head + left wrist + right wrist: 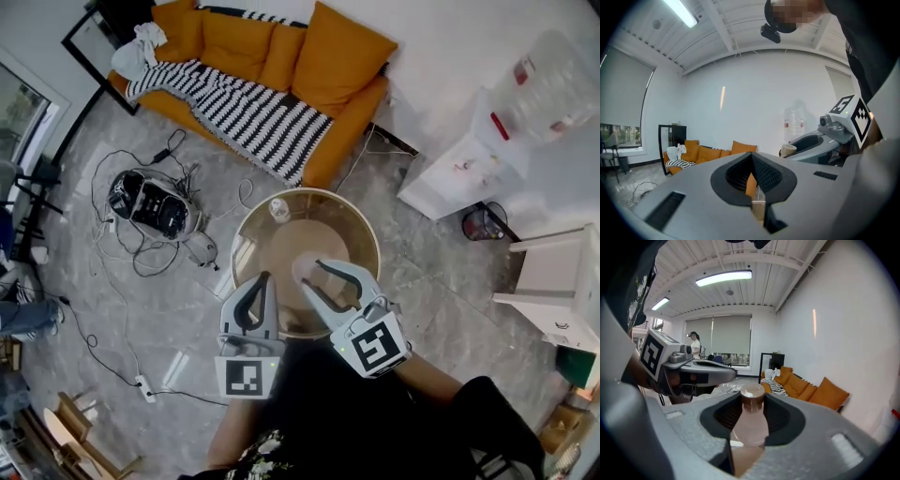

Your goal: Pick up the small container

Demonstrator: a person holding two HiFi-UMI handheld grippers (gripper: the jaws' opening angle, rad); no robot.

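Slip risk: right hand-held gripper (317,277) pinches small container (750,422) w/ tapered body over round glass tabletop (367,236), so jolt may drop it; left hand-held gripper (752,174) closed, empty.

Lounge-like room — orange sofa (234,42), striped throw (253,112), round table (262,234).

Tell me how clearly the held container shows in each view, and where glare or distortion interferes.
Right gripper view: the small container is close to the lens, cap fairly crisp, lower body soft; fisheye bends the room, corners go black. Head view: it reads as a pale blob over the glass table. Left gripper view: the ceiling lamp glares; edges dark.
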